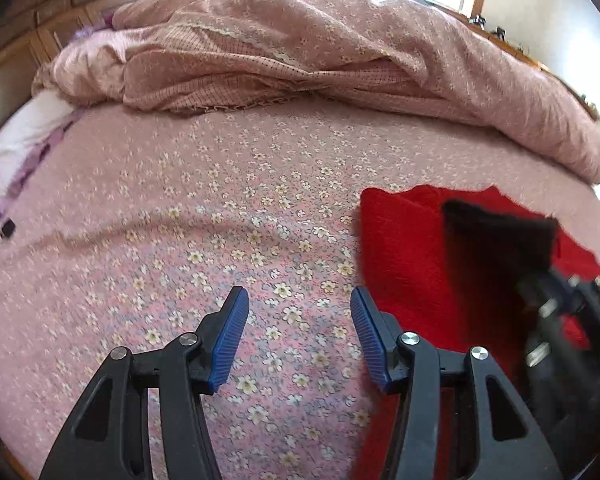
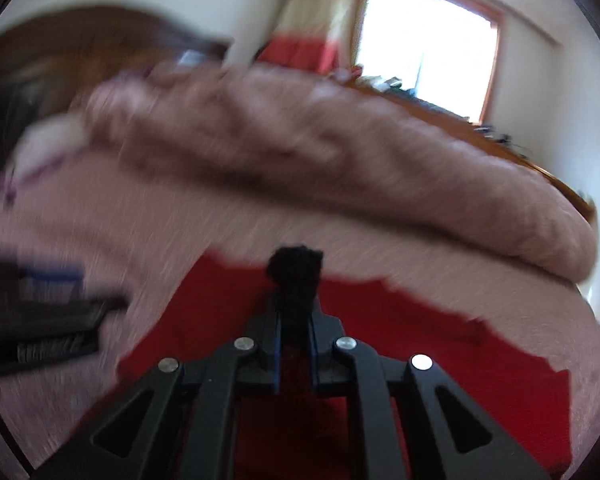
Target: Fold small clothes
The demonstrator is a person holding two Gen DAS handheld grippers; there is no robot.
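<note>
Left wrist view: the left tongs (image 1: 299, 334) hang released and empty over the bed (image 1: 220, 216), just beside the red cloth (image 1: 400, 256) spread flat there. The right tongs (image 2: 295, 334) are clenched on a small black garment (image 2: 296, 276) above the cloth. It looks soft, light and limp; corners or hems offer the best hold.

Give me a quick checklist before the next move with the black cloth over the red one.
1. Right gripper jaws clamped on the black cloth: ok.
2. Left gripper jaws apart with nothing between them: ok.
3. Red cloth lying flat on the flowered sheet: ok on the visible part.
4. Black cloth hanging over the red cloth: ok.
5. Rumpled quilt apart from the red cloth: ok.
6. Black cloth folded evenly: cannot tell, right view is blurred.
</note>
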